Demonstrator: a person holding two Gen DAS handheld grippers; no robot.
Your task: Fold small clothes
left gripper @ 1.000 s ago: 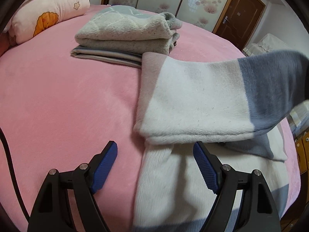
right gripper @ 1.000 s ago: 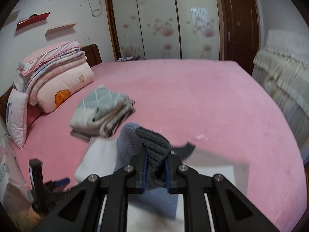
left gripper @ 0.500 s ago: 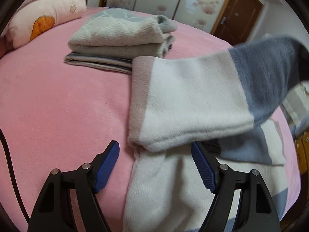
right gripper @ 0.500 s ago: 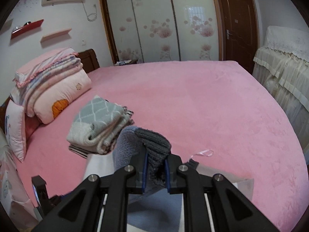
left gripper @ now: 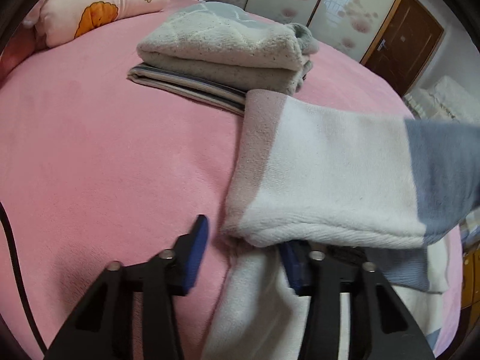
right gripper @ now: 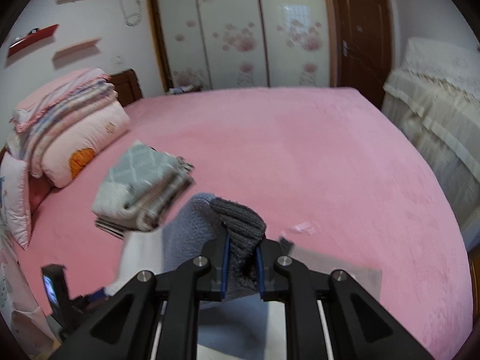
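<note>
Left gripper [left gripper: 244,250] sits low over the pink bed [left gripper: 105,156], jaws just closing in; the white edge of the garment [left gripper: 324,180] lies betw. them, but can't tell if the blue pads actually press it, since the right pad is half hidden under the folded lip and the left pad stands clear of the cloth w/ bare bed beside it. The garment is a fleecy piece w/ pink, white and grey-blue bands: lower layer flat on the bed under the left gripper, upper layer doubled over it and lifted toward the right of the left-wrist view. Right gripper [right gripper: 242,265] is clamped on the garment's dark grey ribbed cuff [right gripper: 240,225], cloth bunched betw. the pads, grey-blue fabric hanging just left of it. Farther back, near the garment's pink edge, a folded stack [left gripper: 222,54]: pale fleece w/ grey diamond pattern on top, striped piece under. Beyond that, pillow w/ orange print [left gripper: 99,6] at the headboard side, then wardrobe doors [right gripper: 237,30] and a brown door [right gripper: 360,33].
</note>
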